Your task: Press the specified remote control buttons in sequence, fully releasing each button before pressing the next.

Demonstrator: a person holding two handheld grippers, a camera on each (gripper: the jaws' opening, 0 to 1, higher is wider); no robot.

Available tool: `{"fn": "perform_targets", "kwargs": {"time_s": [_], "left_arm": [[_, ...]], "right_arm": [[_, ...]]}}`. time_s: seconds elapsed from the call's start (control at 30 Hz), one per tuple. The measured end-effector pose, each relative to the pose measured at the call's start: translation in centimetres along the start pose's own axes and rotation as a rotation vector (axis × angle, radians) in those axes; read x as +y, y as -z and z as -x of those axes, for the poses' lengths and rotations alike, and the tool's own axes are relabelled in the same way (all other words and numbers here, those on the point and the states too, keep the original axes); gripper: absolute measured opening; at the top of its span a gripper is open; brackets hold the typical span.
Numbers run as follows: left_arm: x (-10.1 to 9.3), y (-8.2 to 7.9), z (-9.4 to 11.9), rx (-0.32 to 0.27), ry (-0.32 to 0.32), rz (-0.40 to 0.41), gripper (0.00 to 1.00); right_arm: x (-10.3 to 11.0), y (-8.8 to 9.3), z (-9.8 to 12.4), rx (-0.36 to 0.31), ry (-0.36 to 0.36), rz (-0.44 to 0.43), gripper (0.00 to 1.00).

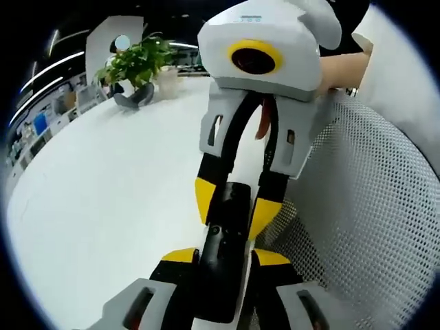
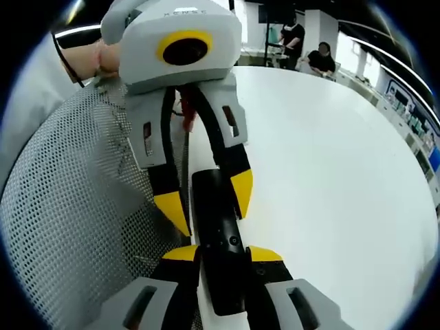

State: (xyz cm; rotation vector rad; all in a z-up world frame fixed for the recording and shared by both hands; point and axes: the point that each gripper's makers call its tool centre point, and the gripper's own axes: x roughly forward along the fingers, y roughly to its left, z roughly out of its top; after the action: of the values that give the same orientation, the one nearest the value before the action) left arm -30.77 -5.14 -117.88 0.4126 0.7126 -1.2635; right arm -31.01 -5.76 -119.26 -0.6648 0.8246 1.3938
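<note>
A long black remote control is held in the air between my two grippers, which face each other. At the bottom of the left gripper view, my left gripper is shut on the remote's near end, its yellow-tipped jaws on either side. My right gripper comes down from above and is shut on the far end. The right gripper view mirrors this: my right gripper clamps the remote control at the bottom, and the left gripper grips its other end. The buttons are hidden.
A broad white table lies under the grippers, with a white mesh chair back at its edge. A potted green plant stands at the table's far side. A hand holds the left gripper. People sit far behind.
</note>
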Motion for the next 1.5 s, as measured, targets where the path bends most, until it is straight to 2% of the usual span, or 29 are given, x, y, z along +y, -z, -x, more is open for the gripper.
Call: {"fn": "perform_targets", "kwargs": {"time_s": [0.03, 0.13, 0.2, 0.33, 0.43, 0.57, 0.77, 0.83, 0.93, 1.0, 1.13, 1.33, 1.4, 1.5], "left_arm": [[0.3, -0.5, 0.4, -0.026, -0.02, 0.008, 0.33], [1.3, -1.1, 1.6, -0.037, -0.077, 0.036, 0.4], [2.0, -1.8, 2.8, -0.073, -0.115, 0.053, 0.44], [2.7, -3.0, 5.0, -0.155, -0.161, 0.096, 0.5], [3.1, -3.4, 6.3, -0.182, -0.194, 0.119, 0.55], [3.9, -4.6, 8.4, -0.268, -0.26, 0.149, 0.61], [5.1, -6.7, 11.8, -0.436, -0.35, 0.187, 0.71], [5.6, -6.9, 12.9, -0.464, -0.385, 0.192, 0.72], [6.1, -6.9, 14.1, -0.475, -0.442, 0.181, 0.74], [6.6, -6.8, 15.1, -0.489, -0.493, 0.173, 0.77], [7.1, -7.1, 16.6, -0.553, -0.549, 0.2, 0.87], [7.4, -7.4, 18.5, -0.656, -0.588, 0.244, 0.94], [7.4, -7.4, 18.6, -0.662, -0.582, 0.247, 0.99], [7.5, -7.3, 18.6, -0.657, -0.593, 0.253, 1.0]], "right_arm": [[0.0, 0.0, 0.0, -0.002, 0.001, -0.004, 0.23], [-0.1, 0.0, 0.0, -0.003, 0.003, -0.009, 0.23], [-0.1, 0.0, 0.0, -0.001, 0.004, -0.006, 0.23], [0.0, -0.1, 0.0, 0.001, 0.001, -0.008, 0.23], [0.0, -0.1, 0.0, 0.004, -0.001, -0.005, 0.22], [-0.1, -0.2, 0.0, 0.006, 0.001, -0.005, 0.22], [-0.4, -0.3, -0.1, 0.011, 0.009, -0.003, 0.22], [-0.5, -0.4, -0.1, 0.014, 0.009, 0.0, 0.22], [-0.7, -0.5, -0.1, 0.016, 0.008, 0.0, 0.22], [-0.9, -0.5, -0.1, 0.018, 0.008, 0.001, 0.22], [-1.4, -0.7, -0.2, 0.023, 0.008, 0.007, 0.22], [-2.6, -1.0, -0.3, 0.031, 0.013, -0.002, 0.22], [-3.0, -1.1, -0.3, 0.032, 0.012, -0.002, 0.22], [-3.7, -1.3, -0.4, 0.029, 0.006, -0.01, 0.22]]}}
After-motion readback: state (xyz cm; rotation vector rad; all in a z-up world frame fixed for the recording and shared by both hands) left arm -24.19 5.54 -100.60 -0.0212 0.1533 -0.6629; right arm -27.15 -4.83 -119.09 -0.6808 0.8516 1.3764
